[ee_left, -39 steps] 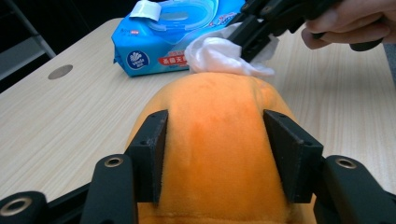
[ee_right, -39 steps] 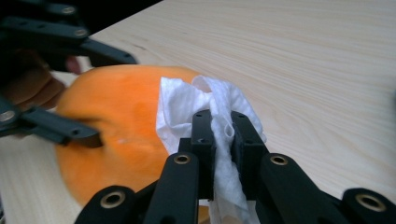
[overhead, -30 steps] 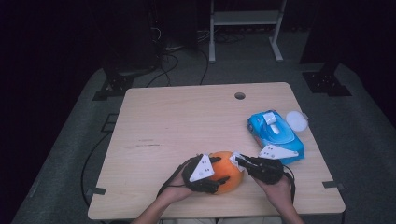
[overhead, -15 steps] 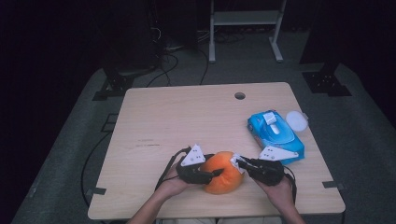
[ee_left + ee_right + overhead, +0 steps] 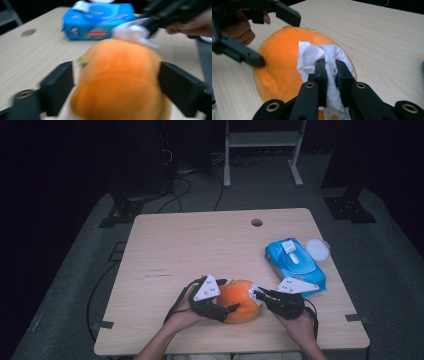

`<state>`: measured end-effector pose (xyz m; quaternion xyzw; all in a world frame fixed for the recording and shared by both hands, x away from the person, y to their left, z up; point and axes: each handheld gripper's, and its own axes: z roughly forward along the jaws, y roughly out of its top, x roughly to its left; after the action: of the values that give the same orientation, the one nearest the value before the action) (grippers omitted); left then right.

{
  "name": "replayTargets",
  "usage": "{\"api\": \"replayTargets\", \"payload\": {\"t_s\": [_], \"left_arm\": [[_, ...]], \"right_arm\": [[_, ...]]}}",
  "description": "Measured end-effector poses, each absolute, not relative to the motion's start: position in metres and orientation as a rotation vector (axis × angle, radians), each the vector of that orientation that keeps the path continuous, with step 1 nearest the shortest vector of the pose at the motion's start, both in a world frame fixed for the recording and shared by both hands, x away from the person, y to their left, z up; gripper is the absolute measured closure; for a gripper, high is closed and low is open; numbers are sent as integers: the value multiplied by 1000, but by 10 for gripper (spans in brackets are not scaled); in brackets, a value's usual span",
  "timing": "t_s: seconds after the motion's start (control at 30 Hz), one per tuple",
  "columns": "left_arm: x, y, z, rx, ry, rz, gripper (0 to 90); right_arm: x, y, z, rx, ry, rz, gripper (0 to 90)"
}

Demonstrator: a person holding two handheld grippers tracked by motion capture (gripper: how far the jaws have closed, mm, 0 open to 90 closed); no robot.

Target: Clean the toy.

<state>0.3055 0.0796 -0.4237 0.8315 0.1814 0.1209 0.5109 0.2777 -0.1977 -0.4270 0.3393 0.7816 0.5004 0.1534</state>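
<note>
Two claws work one soft orange plush fruit (image 5: 241, 300): left claw (image 5: 231, 309) clamps its sides, right claw (image 5: 329, 71) pinches a limp white wipe (image 5: 312, 56) against it; likely light, squashy.

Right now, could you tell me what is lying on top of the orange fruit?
A white wipe lies on the orange fruit, pinched between the right gripper jaws. The fruit's skin beneath the wipe is covered. The left gripper holds the fruit by its sides.
</note>
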Motion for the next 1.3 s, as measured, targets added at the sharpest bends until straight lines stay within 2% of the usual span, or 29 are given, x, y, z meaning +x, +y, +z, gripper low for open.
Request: {"api": "replayTargets", "payload": {"t_s": [0.07,0.1,0.23,0.33,0.43,0.5,0.57,0.6,0.7,0.73,0.8,0.9,1.0,1.13,1.23,1.3], "left_arm": [[309,81,-428,1998,467,231,127],[308,80,-431,2001,452,220,186],[299,73,-427,2021,363,327,291],[292,66,-426,2025,313,363,313],[293,69,-426,2021,311,348,295],[297,72,-426,2006,340,318,216],[301,73,-428,2009,388,303,89],[303,75,-430,2010,407,290,74],[308,77,-435,2003,445,199,93],[307,77,-435,2001,424,186,172],[304,74,-434,2010,411,226,233],[299,69,-429,2015,379,263,275],[297,68,-429,2030,372,290,286],[299,72,-431,2018,380,280,299],[301,70,-432,1994,402,244,221],[300,68,-432,1992,403,244,209]], "right_arm": [[278,-197,-428,972,2241,1440,813],[278,-196,-427,968,2243,1437,813],[269,-186,-418,906,2217,1416,813],[260,-173,-408,807,2220,1462,813],[261,-171,-409,796,2228,1417,814],[265,-177,-413,831,2235,1415,814],[268,-183,-417,859,2231,1418,815],[269,-184,-417,868,2229,1414,815],[273,-190,-418,902,2217,1429,814],[273,-190,-418,907,2213,1434,814],[269,-186,-415,890,2198,1430,814],[260,-175,-407,806,2191,1479,813],[254,-161,-404,724,2210,1435,813],[259,-169,-404,757,2200,1441,814],[264,-183,-406,842,2178,1403,814],[265,-186,-407,854,2180,1421,814]]}}
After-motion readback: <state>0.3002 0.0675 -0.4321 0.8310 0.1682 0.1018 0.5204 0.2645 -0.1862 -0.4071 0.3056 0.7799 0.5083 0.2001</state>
